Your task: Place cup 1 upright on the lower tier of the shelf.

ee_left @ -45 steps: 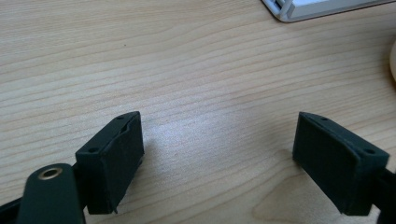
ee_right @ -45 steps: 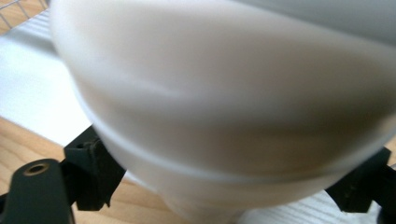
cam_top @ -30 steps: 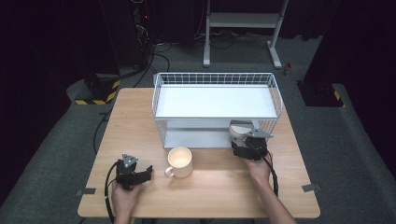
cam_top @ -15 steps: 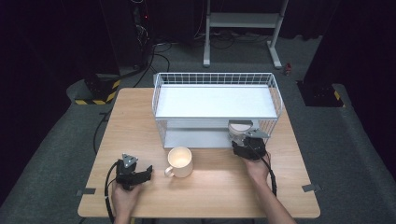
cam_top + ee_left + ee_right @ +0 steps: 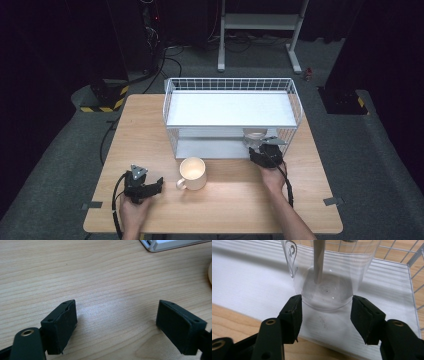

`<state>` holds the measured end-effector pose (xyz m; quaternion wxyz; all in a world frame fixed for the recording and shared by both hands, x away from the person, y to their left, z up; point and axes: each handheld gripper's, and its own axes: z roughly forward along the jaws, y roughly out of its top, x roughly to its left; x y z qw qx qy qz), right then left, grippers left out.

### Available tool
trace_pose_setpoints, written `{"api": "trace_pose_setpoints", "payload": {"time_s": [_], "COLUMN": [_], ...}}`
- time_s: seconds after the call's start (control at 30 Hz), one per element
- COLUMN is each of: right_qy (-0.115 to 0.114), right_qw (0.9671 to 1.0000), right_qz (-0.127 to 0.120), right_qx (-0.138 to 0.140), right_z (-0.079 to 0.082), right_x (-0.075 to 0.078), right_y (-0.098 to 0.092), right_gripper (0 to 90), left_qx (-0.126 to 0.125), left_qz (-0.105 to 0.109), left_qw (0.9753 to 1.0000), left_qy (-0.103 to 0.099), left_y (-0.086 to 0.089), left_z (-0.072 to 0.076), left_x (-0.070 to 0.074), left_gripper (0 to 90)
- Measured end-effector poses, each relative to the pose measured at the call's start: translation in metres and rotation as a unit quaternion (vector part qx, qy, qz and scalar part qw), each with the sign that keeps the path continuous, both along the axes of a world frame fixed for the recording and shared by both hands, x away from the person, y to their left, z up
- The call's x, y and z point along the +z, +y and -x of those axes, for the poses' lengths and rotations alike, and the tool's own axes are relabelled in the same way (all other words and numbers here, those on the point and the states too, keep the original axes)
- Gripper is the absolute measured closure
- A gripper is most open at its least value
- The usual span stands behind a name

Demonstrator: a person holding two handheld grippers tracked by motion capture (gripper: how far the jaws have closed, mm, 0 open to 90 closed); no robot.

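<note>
In the high view, a white wire rack with two flat white shelves (image 5: 232,107) stands at the back of the light wooden table (image 5: 310,200), and a cream ceramic mug (image 5: 192,173) sits just in front of it. The right gripper (image 5: 264,150) reaches into the rack's lower shelf at its right end, where a clear cup's rim (image 5: 255,134) shows. The left gripper (image 5: 155,186) rests near the table's front left, just left of the mug. In the left gripper view, the jaws stand wide apart over bare wood. In the right gripper view, the clear plastic cup (image 5: 327,270) stands upright on the white shelf (image 5: 249,285), and the right gripper (image 5: 326,311) has its jaws spread on either side of the cup's base, their tips close to its wall; whether they touch cannot be told.
</note>
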<state>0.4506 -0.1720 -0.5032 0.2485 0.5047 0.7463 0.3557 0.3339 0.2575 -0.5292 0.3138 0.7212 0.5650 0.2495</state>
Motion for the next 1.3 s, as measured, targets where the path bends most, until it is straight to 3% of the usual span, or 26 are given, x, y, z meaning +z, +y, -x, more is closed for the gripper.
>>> {"api": "trace_pose_setpoints", "payload": {"time_s": [0.3,0.37,0.67,1.03,1.3], "right_qy": [0.000,-0.010,-0.004,-0.006,-0.006], "right_qw": [0.9998,0.9998,0.9992,0.9993,0.9987], "right_qz": [-0.006,-0.006,-0.020,-0.014,-0.035], "right_qx": [-0.017,-0.016,-0.034,-0.034,-0.035], "right_z": [-0.009,-0.011,-0.016,-0.025,-0.030], "right_x": [0.003,0.002,-0.002,0.000,-0.004], "right_y": [0.006,0.007,0.009,0.012,0.010], "right_gripper": [50.9,52.6,55.8,62.6,67.5], "left_qx": [0.000,0.000,0.000,0.000,0.000], "left_qz": [-0.001,-0.001,-0.001,-0.001,-0.001], "left_qw": [1.0000,1.0000,1.0000,1.0000,1.0000], "left_qy": [-0.001,-0.001,-0.001,-0.001,-0.001], "left_y": [0.000,0.000,0.000,0.000,0.000], "left_z": [0.000,0.000,0.000,0.000,0.000], "left_x": [0.000,0.000,0.000,0.000,0.000], "left_gripper": [17.2,17.2,17.3,17.3,17.3]}}
